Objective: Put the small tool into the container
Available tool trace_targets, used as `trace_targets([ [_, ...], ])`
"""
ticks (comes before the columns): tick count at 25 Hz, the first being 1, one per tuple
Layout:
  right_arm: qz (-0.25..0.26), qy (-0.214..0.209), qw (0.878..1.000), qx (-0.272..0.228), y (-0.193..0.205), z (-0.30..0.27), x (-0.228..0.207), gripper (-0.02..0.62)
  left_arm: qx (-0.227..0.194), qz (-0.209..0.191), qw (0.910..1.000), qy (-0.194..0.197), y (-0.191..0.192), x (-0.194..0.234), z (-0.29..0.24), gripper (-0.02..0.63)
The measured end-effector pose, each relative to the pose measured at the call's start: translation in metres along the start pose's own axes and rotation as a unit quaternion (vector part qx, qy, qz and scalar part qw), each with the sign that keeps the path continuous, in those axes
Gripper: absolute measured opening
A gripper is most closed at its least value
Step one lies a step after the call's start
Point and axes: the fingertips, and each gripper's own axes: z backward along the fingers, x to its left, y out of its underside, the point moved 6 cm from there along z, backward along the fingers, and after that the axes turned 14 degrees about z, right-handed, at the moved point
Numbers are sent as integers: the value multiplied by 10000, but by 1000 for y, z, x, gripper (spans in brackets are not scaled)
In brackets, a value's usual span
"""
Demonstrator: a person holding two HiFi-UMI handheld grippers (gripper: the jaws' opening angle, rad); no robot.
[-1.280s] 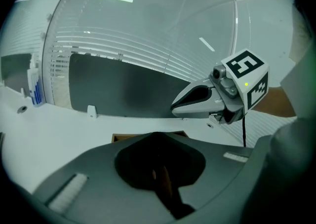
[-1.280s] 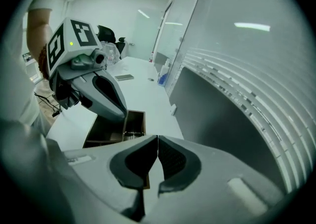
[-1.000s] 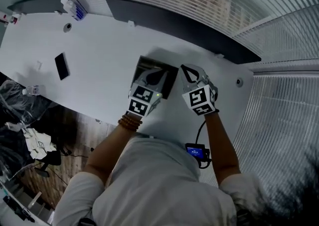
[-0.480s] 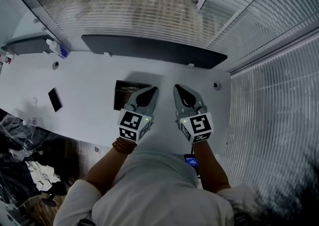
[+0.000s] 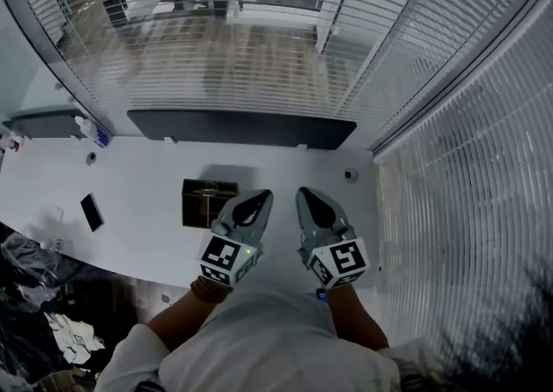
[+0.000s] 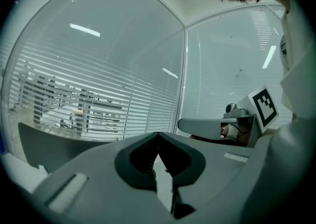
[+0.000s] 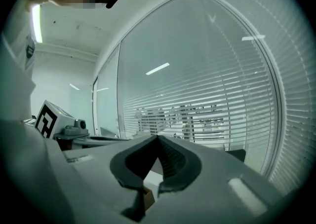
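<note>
The left gripper [image 5: 262,198] and the right gripper [image 5: 305,194] were held side by side close in front of the person's torso, near each other but apart, tips pointing forward and angled slightly inward. The left gripper's jaws were together at the tips with nothing between them. The right gripper's jaws were likewise closed and empty. The bare left forearm [image 5: 183,312] and right forearm [image 5: 352,317] ran back toward the body, elbows tucked in.

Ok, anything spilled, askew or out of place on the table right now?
Nothing stands out. The box sits flat on the table, a phone lies apart from it, and the left gripper and right gripper are shut, empty.
</note>
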Motion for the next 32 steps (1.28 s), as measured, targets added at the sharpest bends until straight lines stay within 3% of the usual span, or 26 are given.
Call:
trace_targets([
  [9, -46, 41, 9998, -214, -7, 41, -8, 0, -165, -54, 9998, 80, 2, -44, -3, 3],
  [13, -61, 59, 9997, -221, 3, 47, -11, 0, -183, -73, 9998, 10, 15, -46, -7, 3],
  [19, 16, -28, 9997, -254, -19, 55, -6, 0, -227, -34, 9997, -68, 3, -56, 4, 3],
  [27, -54, -136, 9994, -319, 0, 53, -2, 0, -188, -19, 9998, -88, 18, -52, -1, 3],
  [32, -35, -112, 9993, -364, -16, 60, -9, 0, -255, -66, 9996, -77, 8, -65, -2, 3],
])
